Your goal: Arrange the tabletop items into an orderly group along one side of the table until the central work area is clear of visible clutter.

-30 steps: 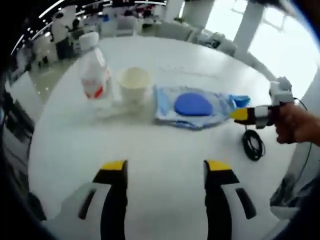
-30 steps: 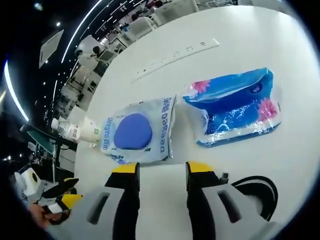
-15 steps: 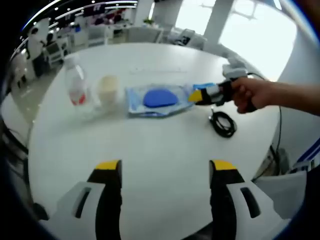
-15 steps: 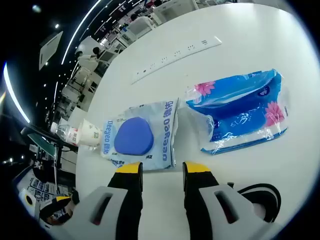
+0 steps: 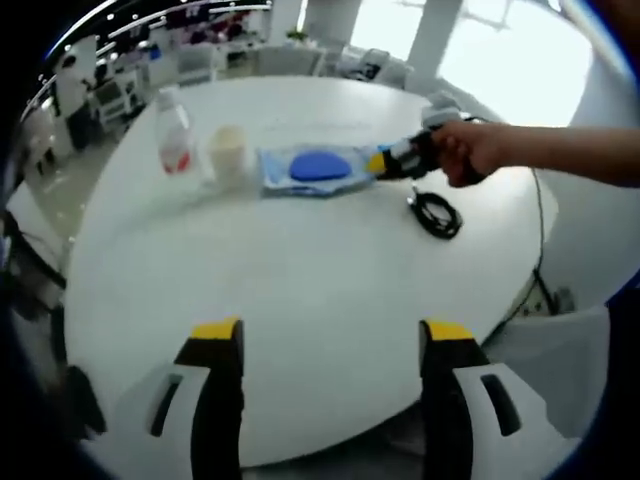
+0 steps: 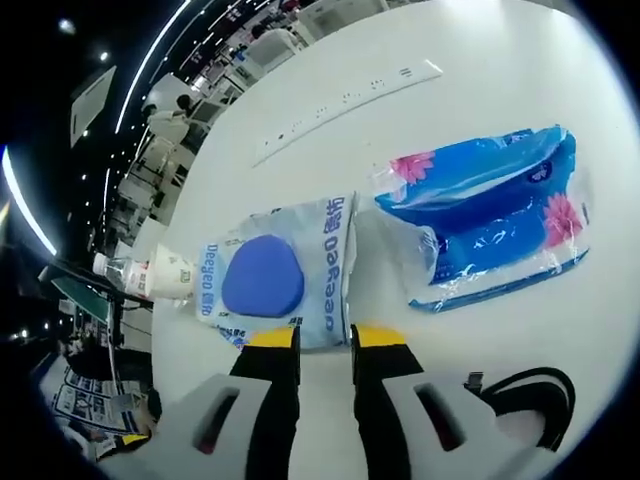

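Observation:
A pale blue wipes pouch (image 6: 275,275) with a dark blue lid lies flat on the white round table (image 5: 300,270). My right gripper (image 6: 325,335) is at the pouch's near edge, jaws narrowed but still apart, with that edge between the tips. A blue tissue pack (image 6: 490,225) lies just right of the pouch. Left of it lie a paper cup (image 6: 170,275) and a clear bottle (image 6: 115,268). My left gripper (image 5: 330,332) stands open and holds nothing, far back over the table's near side. From there the bottle (image 5: 175,140), cup (image 5: 228,152), pouch (image 5: 315,167) and right gripper (image 5: 385,160) line up.
A coiled black cable (image 5: 435,212) lies near the right gripper, also at the cable (image 6: 520,395). A white power strip (image 6: 345,95) lies farther back on the table. A person's hand (image 5: 470,150) holds the right gripper. Chairs and desks stand beyond the table.
The right gripper has moved up to the pouch's edge and its jaws have narrowed. The left gripper has pulled back, so the items look smaller and farther away.

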Demonstrator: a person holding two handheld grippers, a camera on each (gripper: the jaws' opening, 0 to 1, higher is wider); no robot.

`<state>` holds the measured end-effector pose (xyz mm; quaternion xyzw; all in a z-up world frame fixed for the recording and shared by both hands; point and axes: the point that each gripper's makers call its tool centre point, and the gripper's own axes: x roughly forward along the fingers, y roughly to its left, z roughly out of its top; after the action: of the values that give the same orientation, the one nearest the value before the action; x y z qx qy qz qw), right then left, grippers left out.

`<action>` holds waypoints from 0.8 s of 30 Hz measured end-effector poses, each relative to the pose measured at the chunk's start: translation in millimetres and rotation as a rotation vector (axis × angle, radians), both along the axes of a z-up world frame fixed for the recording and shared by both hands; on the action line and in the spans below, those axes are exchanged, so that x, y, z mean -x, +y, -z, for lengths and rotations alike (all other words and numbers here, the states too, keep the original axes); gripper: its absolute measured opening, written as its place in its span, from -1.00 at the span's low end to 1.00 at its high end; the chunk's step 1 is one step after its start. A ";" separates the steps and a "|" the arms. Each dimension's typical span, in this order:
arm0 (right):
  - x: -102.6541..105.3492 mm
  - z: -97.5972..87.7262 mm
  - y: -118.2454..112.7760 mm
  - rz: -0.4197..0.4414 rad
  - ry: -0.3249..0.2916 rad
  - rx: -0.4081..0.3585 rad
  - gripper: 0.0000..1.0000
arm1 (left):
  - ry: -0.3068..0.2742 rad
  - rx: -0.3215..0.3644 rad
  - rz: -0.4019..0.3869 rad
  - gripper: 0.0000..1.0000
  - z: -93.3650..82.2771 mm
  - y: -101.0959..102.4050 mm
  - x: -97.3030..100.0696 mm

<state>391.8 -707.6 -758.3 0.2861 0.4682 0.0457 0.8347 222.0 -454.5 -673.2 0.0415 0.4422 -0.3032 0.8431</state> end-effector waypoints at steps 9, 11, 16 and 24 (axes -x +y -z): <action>-1.3 1.6 -4.9 0.027 -0.007 -0.002 -0.94 | 0.007 0.010 -0.071 0.32 3.9 18.1 10.1; -0.5 1.3 -4.4 0.025 -0.007 -0.002 -0.95 | 0.010 0.009 -0.072 0.31 4.8 17.9 10.9; -0.2 -0.7 -4.4 0.030 -0.011 -0.005 -0.96 | 0.013 0.015 -0.076 0.30 5.0 15.0 12.7; -5.4 -2.3 -8.0 0.059 -0.009 -0.009 -0.95 | 0.025 0.025 -0.073 0.30 8.4 12.3 17.4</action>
<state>397.2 -715.6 -756.1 0.3032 0.4557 0.0243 0.8365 204.6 -442.2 -681.6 0.0108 0.4501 -0.2782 0.8485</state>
